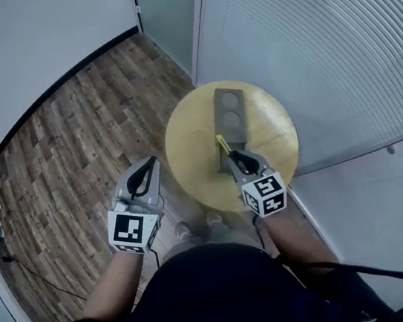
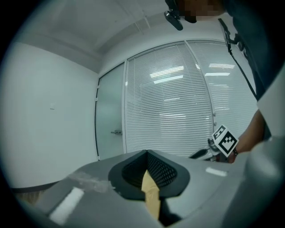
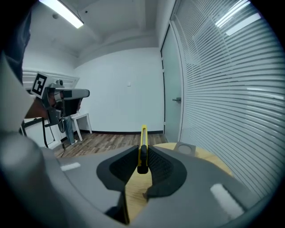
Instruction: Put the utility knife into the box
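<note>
Office room, head view: a person stands at a round wooden table (image 1: 192, 146) w/ a two-jaw gripper in each hand. The right gripper (image 1: 232, 156) is clamped on a yellow utility knife (image 1: 221, 144), held over the tabletop. The blade end points toward a grey box (image 1: 228, 115), an oblong tray w/ two round recesses that lies across the table's middle. The knife's tip sits just short of the box's near end, not inside it.

Right gripper view: the jaws of the right gripper (image 3: 141, 156) pinch the knife (image 3: 144, 138) by its black-slider section. The yellow body sticks out past the pads, w/ the box (image 3: 184, 148) and table (image 3: 207, 156) beyond, to the right.

The left gripper (image 1: 148, 164) hangs off the table's left edge, above the wood-plank floor (image 1: 70, 138), well apart from box and knife. Left gripper view: the left gripper (image 2: 147, 153) has its pads together at the tip, nothing held. It faces a wall of white blinds (image 2: 169, 102), approx level.
</note>
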Action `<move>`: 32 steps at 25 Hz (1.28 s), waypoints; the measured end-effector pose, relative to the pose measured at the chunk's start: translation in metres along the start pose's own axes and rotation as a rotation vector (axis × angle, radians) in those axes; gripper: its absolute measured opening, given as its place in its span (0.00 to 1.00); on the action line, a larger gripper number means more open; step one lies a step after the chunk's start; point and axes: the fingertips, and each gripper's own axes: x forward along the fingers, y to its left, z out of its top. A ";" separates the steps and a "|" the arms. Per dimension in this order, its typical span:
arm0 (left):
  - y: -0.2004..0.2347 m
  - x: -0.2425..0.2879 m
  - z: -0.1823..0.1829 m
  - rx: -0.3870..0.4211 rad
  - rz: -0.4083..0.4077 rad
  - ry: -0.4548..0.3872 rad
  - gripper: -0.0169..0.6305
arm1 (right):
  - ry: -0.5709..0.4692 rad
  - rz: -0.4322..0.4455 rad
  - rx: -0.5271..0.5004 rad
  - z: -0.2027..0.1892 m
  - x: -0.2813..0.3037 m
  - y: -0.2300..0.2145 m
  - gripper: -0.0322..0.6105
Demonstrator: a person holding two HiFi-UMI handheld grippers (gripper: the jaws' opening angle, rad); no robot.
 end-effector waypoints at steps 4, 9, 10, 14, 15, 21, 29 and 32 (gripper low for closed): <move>-0.014 -0.005 0.017 0.036 -0.024 -0.022 0.03 | -0.034 -0.032 0.000 0.011 -0.027 -0.009 0.16; -0.026 0.005 0.036 0.033 -0.040 -0.048 0.03 | -0.062 -0.060 0.007 0.017 -0.047 -0.022 0.16; -0.028 0.008 0.040 0.037 -0.044 -0.062 0.03 | -0.065 -0.062 0.007 0.018 -0.050 -0.023 0.16; -0.035 0.016 0.052 0.028 -0.057 -0.094 0.03 | -0.070 -0.069 0.007 0.020 -0.056 -0.030 0.16; -0.037 0.017 0.053 0.028 -0.063 -0.095 0.03 | -0.070 -0.070 0.004 0.019 -0.057 -0.032 0.16; -0.049 0.041 0.059 0.042 -0.110 -0.084 0.03 | -0.083 -0.111 0.016 0.019 -0.074 -0.050 0.16; -0.075 0.075 0.059 0.060 -0.171 -0.075 0.03 | -0.074 -0.104 0.045 0.004 -0.081 -0.064 0.16; -0.079 0.085 0.053 0.060 -0.172 -0.057 0.03 | -0.061 -0.088 0.059 -0.004 -0.072 -0.068 0.16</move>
